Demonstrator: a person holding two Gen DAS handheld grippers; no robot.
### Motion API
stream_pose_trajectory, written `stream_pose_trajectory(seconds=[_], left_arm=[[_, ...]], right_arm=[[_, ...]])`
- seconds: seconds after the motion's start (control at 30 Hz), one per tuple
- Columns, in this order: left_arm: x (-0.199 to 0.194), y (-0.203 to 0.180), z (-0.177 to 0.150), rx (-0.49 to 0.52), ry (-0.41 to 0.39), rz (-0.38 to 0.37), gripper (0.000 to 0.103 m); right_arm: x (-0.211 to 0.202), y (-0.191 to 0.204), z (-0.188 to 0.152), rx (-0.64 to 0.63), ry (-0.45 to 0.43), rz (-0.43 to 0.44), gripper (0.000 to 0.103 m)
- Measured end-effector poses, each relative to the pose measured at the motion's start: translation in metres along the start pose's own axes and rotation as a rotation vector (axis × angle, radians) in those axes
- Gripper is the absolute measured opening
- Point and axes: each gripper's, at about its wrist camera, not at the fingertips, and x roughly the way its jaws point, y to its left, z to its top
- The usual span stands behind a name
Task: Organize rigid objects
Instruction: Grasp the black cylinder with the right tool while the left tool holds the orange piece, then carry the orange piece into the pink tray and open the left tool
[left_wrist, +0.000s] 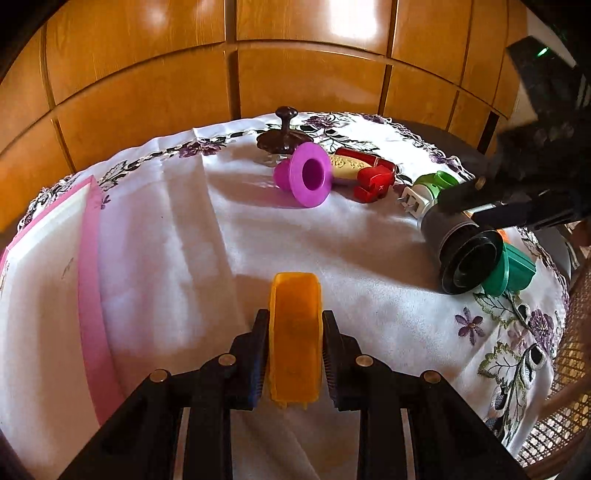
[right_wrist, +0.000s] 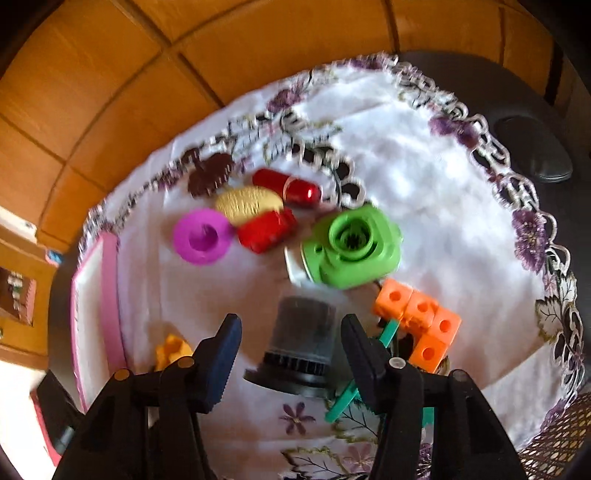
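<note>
While the left gripper (left_wrist: 294, 345) pinches a smooth yellow plastic trough-shaped piece (left_wrist: 294, 332) between its ribbed pads, jaws nearly closed on its sides, the piece pokes fwd over the white embroidered cloth (left_wrist: 221, 229). Left of that tool lies a flat pink-rimmed tray (left_wrist: 88, 280). Ahead and to its right: a glossy purple flanged funnel shape (left_wrist: 308, 173) on its side, w/ a red blocky part (left_wrist: 371, 182) just beside it. The right gripper (right_wrist: 291, 350) is spread wide, jaws straddling a dark grey ribbed cylinder w/ black flared base (right_wrist: 301, 347), not touching it. Ahead of it sits a green plastic housing (right_wrist: 352, 247); to its right, orange cube blocks (right_wrist: 421, 321) joined in a stepped row.
</note>
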Motion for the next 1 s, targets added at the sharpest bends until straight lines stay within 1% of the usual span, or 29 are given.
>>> stream_pose_trajectory(seconds=[0.07,0.1,0.2,0.27,0.37,0.5,0.63,0.73,0.87,1.0], left_arm=[[0.0,0.001,0.001,0.01,0.004,-0.006,0.027],[-0.001,0.001,0.0,0.017,0.002,-0.005,0.027],[-0.002,0.001,-0.002,0.025,-0.003,0.005,0.027],[-0.003,0.002,-0.003,0.025,-0.006,0.009,0.027],[-0.006,0.004,-0.005,0.016,-0.008,0.01,0.027],[-0.012,0.01,-0.004,-0.026,-0.011,-0.032,0.026],[-0.037,0.011,-0.001,-0.031,-0.072,-0.073,0.026],[-0.061,0.018,0.004,-0.051,-0.124,-0.091,0.026],[-0.1,0.045,0.008,-0.134,-0.189,-0.11,0.026],[-0.137,0.078,0.012,-0.225,-0.254,-0.085,0.026]], right_arm=[[0.015,0.001,0.0,-0.031,0.026,-0.019,0.045],[0.024,0.004,-0.002,-0.053,0.051,-0.019,0.044],[0.033,0.021,-0.007,-0.156,0.062,-0.068,0.044],[0.038,0.026,-0.011,-0.19,0.077,-0.087,0.044],[0.038,0.023,-0.01,-0.178,0.077,-0.078,0.044],[0.037,0.022,-0.008,-0.194,0.08,-0.092,0.044],[0.038,0.03,-0.01,-0.213,0.075,-0.106,0.044],[0.041,0.041,-0.013,-0.274,0.064,-0.152,0.044],[0.043,0.055,-0.019,-0.348,0.041,-0.207,0.044],[0.045,0.07,-0.022,-0.408,0.024,-0.202,0.043]])
